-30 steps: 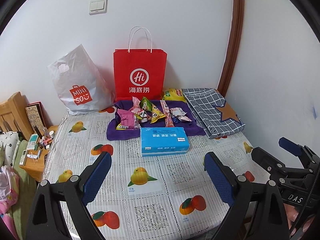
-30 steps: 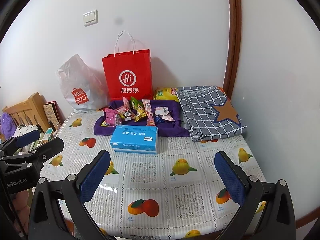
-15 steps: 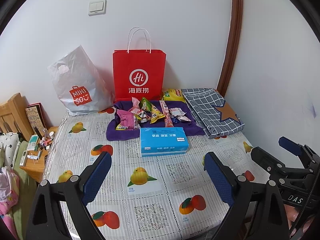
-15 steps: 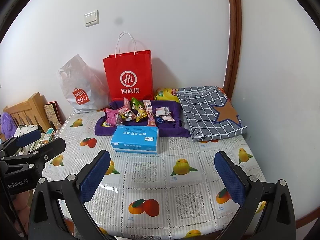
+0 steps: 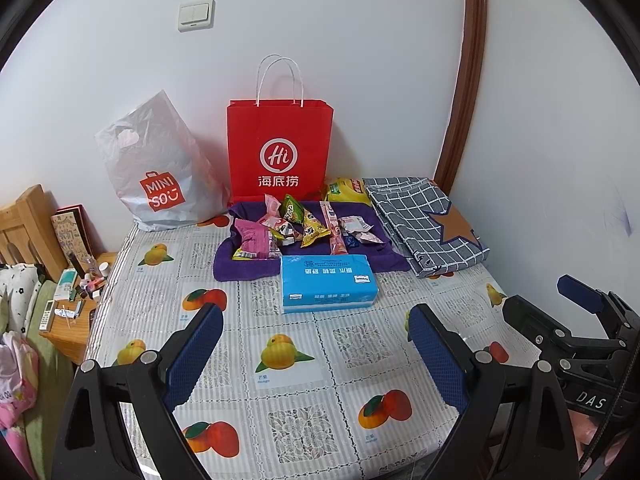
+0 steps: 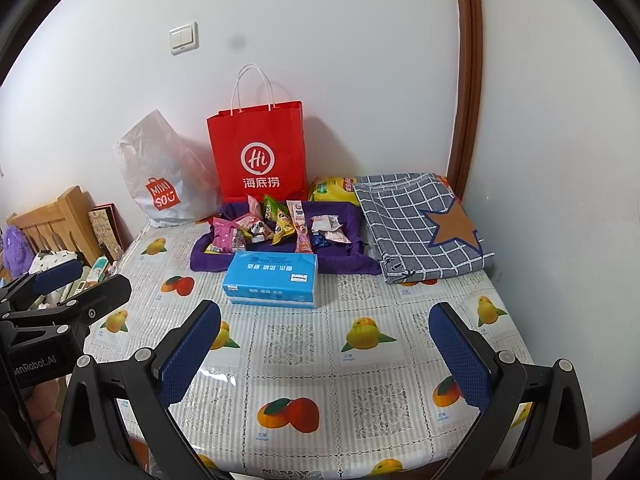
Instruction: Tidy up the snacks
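- Nothing has moved since a second ago: your two grippers hang where they were over the near part of the table point(image 5: 168, 280), and every item lies as before.
- Your left gripper point(image 5: 316, 356) has its jaws spread wide with nothing between the blue pads, only the fruit-print cloth below.
- Your right gripper point(image 6: 324, 354) is likewise wide apart and empty.
- The snacks point(image 5: 298, 226) sit heaped on a purple towel point(image 5: 240, 268) at the far side of the table, well apart from both grippers.
- A blue tissue pack point(image 5: 328, 288) lies just in front of the towel, touching its near edge, between you and the snacks.
- A red paper bag point(image 5: 280, 136) stands upright against the wall directly behind the towel.
- A grey plastic bag point(image 5: 154, 168) leans beside the paper bag, on its left.
- A yellow packet point(image 5: 346, 192) lies behind the towel's right corner.
- A folded checked cloth point(image 5: 424, 224) with a star patch lies to the right of the towel.
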`<state>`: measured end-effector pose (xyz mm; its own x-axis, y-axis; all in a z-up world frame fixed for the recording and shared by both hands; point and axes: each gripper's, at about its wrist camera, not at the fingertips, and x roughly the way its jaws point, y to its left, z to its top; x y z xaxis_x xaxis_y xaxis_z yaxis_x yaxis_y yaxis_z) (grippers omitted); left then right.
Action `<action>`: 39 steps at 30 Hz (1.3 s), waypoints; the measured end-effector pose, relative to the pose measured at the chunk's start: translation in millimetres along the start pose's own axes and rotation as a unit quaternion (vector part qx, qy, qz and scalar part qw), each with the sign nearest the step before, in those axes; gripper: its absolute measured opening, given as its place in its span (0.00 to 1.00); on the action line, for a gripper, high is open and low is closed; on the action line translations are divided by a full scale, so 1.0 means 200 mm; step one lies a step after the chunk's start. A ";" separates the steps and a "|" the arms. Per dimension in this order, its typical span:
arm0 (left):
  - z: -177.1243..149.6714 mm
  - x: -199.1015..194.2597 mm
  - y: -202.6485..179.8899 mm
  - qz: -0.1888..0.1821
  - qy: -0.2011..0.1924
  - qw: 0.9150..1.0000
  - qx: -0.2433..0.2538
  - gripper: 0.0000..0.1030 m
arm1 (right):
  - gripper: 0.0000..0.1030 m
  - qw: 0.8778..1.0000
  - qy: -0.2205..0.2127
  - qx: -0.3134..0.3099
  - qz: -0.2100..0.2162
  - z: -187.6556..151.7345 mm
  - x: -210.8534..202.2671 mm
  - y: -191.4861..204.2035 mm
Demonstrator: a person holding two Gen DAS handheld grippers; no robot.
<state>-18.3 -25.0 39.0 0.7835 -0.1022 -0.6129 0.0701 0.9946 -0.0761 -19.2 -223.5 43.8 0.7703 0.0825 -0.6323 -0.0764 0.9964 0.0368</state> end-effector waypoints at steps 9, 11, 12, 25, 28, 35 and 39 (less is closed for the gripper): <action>0.00 -0.01 0.00 0.001 0.000 1.000 -0.001 0.91 | 1.00 1.000 0.000 -0.003 -0.001 0.00 0.00 0.01; 0.00 -0.01 0.00 0.001 -0.001 1.000 -0.002 0.91 | 1.00 1.000 -0.001 -0.002 0.000 0.00 0.00 0.01; 0.00 -0.02 0.00 0.001 -0.001 1.000 -0.002 0.91 | 1.00 1.000 -0.001 -0.001 0.000 0.00 0.00 0.02; 0.00 -0.02 0.02 0.003 -0.004 1.000 -0.007 0.91 | 1.00 1.000 -0.005 -0.005 0.002 -0.01 -0.01 0.03; 0.00 -0.02 0.02 0.004 -0.003 1.000 -0.007 0.91 | 1.00 1.000 -0.006 -0.006 0.003 -0.01 -0.01 0.03; -0.01 -0.02 0.03 0.005 -0.004 1.000 -0.009 0.91 | 1.00 1.000 -0.006 -0.006 0.003 -0.01 -0.02 0.04; -0.01 -0.01 0.03 0.009 -0.004 1.000 -0.010 0.91 | 1.00 1.000 -0.008 -0.009 0.007 -0.01 -0.01 0.05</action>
